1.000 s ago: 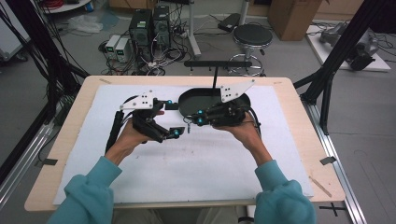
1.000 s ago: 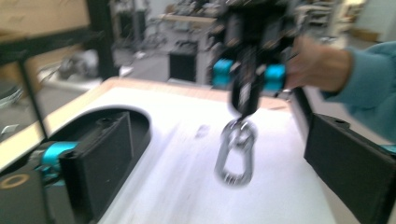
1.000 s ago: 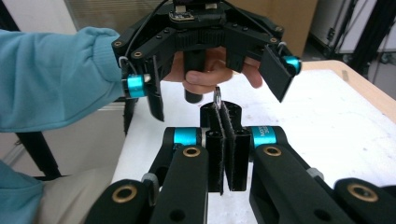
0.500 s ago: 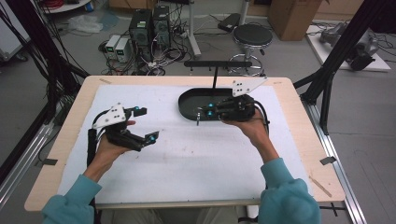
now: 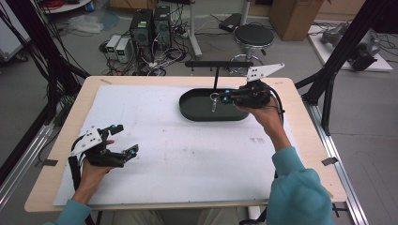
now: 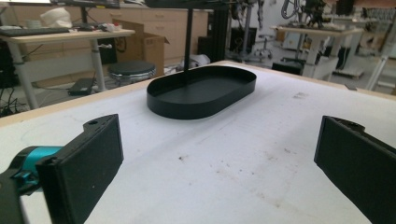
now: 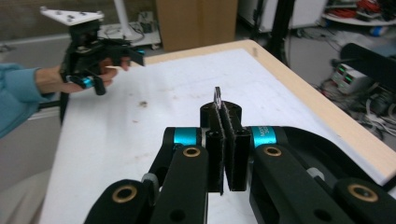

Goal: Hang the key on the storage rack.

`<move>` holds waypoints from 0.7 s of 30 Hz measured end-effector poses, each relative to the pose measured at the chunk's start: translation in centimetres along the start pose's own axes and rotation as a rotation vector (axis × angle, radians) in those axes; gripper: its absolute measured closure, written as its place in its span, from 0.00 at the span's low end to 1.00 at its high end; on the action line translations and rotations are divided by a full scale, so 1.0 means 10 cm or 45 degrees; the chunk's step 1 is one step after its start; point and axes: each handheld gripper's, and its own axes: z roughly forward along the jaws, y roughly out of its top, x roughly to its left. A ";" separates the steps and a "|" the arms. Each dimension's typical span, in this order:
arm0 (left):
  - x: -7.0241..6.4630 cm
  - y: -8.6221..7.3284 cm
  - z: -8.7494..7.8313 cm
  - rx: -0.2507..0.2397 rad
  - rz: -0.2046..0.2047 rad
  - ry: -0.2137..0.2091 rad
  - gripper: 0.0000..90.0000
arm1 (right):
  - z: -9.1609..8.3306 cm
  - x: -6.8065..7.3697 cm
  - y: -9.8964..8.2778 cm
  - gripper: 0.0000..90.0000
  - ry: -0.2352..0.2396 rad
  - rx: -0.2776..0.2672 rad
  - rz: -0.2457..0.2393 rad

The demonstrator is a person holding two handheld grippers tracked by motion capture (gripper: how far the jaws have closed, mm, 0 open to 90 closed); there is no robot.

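The right gripper (image 5: 228, 98) has its jaws pressed tight together on a small metal ring (image 7: 217, 96), the loop poking up just past the pads, and in the high view something thin and silvery hangs from it over the black oval tray (image 5: 197, 112) at the far side of the table. It reads like a key ring, though the dangling piece is too small to name. It looks light, hard and slick: stiff metal that will not give, likely to swivel or slip if pinched on its rounded edge, so flat across the loop, as now, seems the surest hold. A thin black stand (image 5: 216, 75) rises behind the tray. Out at the near left, the left gripper (image 5: 125, 140) hovers over the white mat (image 5: 187, 159), jaws spread wide and empty.
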 end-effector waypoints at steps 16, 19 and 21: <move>-0.01 -0.24 -0.19 -0.073 -0.025 0.092 0.02 | -0.14 -0.45 0.20 0.99 -0.153 0.090 0.049; -0.01 -0.27 -0.20 -0.112 -0.017 0.116 0.02 | -0.13 -0.53 0.22 0.99 -0.171 0.126 0.064; -0.01 -0.29 -0.21 -0.122 -0.023 0.126 0.02 | -0.14 -0.58 0.24 0.99 -0.193 0.141 0.065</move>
